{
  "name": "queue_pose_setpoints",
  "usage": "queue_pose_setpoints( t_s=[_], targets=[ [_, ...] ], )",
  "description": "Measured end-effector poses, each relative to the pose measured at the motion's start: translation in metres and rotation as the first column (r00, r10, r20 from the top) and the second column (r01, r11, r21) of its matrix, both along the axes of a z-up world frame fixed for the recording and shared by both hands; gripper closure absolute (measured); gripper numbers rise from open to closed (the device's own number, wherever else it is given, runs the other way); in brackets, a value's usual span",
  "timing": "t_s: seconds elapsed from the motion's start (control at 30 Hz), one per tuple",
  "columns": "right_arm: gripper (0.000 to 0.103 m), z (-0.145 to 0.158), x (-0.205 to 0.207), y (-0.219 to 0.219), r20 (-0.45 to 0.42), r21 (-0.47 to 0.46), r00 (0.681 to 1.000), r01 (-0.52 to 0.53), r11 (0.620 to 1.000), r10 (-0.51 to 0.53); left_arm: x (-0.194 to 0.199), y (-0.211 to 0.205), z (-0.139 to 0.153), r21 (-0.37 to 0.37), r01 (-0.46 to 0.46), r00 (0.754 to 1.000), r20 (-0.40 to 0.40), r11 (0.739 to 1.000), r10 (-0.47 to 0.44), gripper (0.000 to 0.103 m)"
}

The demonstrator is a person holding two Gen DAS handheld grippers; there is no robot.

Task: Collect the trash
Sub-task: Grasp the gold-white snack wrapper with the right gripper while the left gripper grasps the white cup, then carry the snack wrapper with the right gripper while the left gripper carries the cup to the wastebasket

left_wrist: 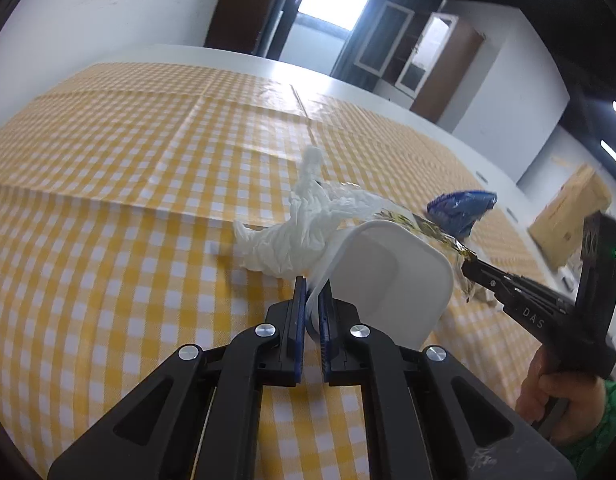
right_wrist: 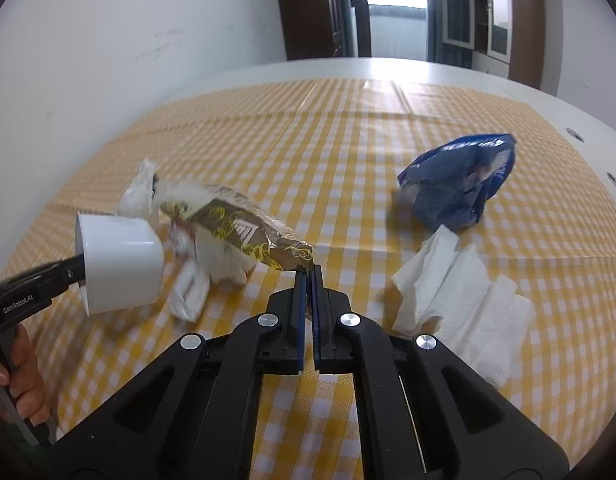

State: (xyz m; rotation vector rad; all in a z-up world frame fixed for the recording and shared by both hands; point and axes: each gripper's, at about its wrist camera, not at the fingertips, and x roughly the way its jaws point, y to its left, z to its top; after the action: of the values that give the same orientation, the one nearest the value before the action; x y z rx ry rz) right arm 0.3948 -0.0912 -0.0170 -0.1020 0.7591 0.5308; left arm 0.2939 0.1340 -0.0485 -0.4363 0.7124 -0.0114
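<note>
Far left: white tub [right_wrist: 120, 264], tipped on its side and lifted off the checked cloth [right_wrist: 347, 152], rim pinched between the shut fingers of the left gripper [left_wrist: 312, 300]. Thin wall, shallow bite (likely to twist or slip free if jolted). Just right of it: crumpled white tissue [left_wrist: 292, 236] on the cloth, touching the tub's mouth; liable to be dragged off sideways. Centre: brown-and-gold wrapper [right_wrist: 244, 232], one end clamped in the closed right gripper [right_wrist: 308, 276], other end reaching toward the tub. Floppy film, so apt to fold and miss the opening. Right, near: flat white napkins [right_wrist: 459, 300]. Right, far: blue snack bag [right_wrist: 459, 184], uncollected, light enough to skid when nudged.
</note>
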Motion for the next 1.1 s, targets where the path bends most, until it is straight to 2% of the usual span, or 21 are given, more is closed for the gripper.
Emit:
queue_pose_setpoints(
  t_s=[0.1, 0.33, 0.7, 1.1],
  targets=[
    [0.102, 0.01, -0.01, -0.008, 0.032, 0.043, 0.999, 0.015, 0.999, -0.017, -0.011, 0.002, 0.003, -0.025, -0.003, 1.0, 0.017, 1.0, 0.003, 0.098],
    [0.102, 0.031, -0.033, -0.023, 0.068, 0.118, 0.997, 0.03, 0.993, -0.038, -0.04, -0.008, 0.011, -0.022, 0.026, 0.999, 0.041, 0.999, -0.026, 0.098],
    [0.102, 0.055, -0.073, -0.054, 0.111, 0.181, 0.99, 0.064, 0.981, -0.085, -0.092, -0.012, 0.018, 0.0, 0.026, 0.997, 0.068, 1.0, -0.026, 0.098],
    [0.102, 0.073, -0.134, -0.071, 0.159, 0.205, 0.984, 0.051, 0.977, -0.085, -0.15, -0.011, 0.06, 0.01, -0.007, 0.985, 0.171, 1.0, 0.006, 0.098]
  ],
)
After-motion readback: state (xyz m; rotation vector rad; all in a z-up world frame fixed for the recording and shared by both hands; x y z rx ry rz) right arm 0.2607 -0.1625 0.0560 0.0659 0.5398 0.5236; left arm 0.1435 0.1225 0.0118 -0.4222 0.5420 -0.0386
